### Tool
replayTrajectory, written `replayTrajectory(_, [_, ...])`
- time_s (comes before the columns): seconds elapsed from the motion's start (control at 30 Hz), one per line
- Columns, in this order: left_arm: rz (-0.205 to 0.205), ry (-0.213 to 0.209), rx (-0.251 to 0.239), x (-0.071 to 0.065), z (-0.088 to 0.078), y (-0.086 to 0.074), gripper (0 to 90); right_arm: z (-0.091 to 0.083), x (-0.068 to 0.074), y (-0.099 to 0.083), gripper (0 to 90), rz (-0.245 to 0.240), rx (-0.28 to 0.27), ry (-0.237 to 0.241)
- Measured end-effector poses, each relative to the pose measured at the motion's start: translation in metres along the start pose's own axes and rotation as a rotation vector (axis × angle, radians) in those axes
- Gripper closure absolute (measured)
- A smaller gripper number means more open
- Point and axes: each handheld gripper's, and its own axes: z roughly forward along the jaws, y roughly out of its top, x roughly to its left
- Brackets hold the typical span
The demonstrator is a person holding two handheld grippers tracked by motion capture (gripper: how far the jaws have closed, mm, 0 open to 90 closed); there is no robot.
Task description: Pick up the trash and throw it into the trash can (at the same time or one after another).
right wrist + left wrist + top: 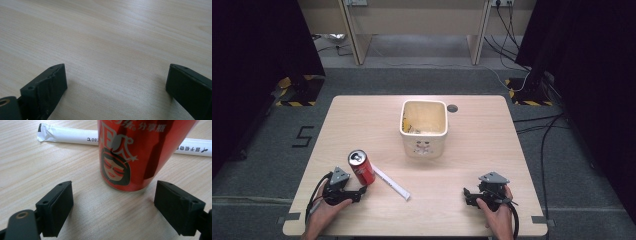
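Your left gripper (360, 192), at the lower left of the high view, has its jaws spread wide and grips nothing. The upright red can (361, 168) stands just ahead of the gap, apart from both pads, with a white paper-wrapped stick (391, 183) lying behind it. At centre, the cream bin (423, 145) holds some yellowish scraps. Your right gripper (468, 196), lower right, gapes wide over bare table (472, 140).
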Motion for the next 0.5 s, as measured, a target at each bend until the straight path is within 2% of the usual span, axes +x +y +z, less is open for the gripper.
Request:
replayTrajectory(0.37, [-0.002,-0.001,-0.004,0.0,0.0002,-0.0001,15.0,0.0,0.0001,-0.0002,3.5,-0.007,0.0,0.001])
replayTrajectory(0.5, [-0.025,-0.035,-0.016,0.0045,-0.0014,-0.0008,15.2,0.0,0.0001,-0.0002,3.5,-0.007,0.0,0.002])
